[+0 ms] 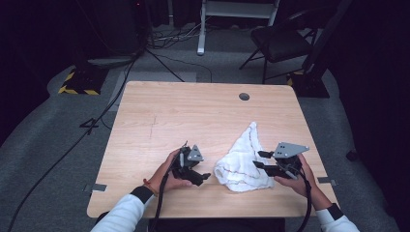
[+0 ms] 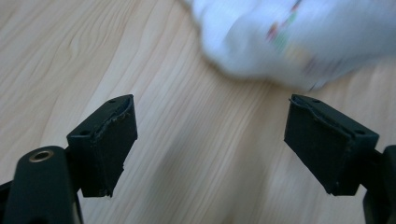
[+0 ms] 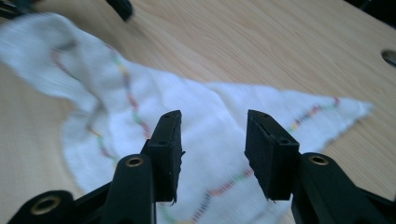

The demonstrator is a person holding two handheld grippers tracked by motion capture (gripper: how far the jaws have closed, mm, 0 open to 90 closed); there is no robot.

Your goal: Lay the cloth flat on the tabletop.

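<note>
Both jaws spread, the right hand-held gripper (image 3: 212,156) over the crumpled cloth (image 1: 241,159) and the left hand-held gripper (image 2: 210,149) just beside it on the desk (image 1: 169,111) risk pinching several bunched layers.

White cloth (image 1: 243,162), crumpled, thin multicoloured stitched line running across it. Lies on the wooden table (image 1: 193,121) at about 4 o'clock from table centre. Bunched at near end; one pointed corner reaches toward 12 o'clock.
</note>
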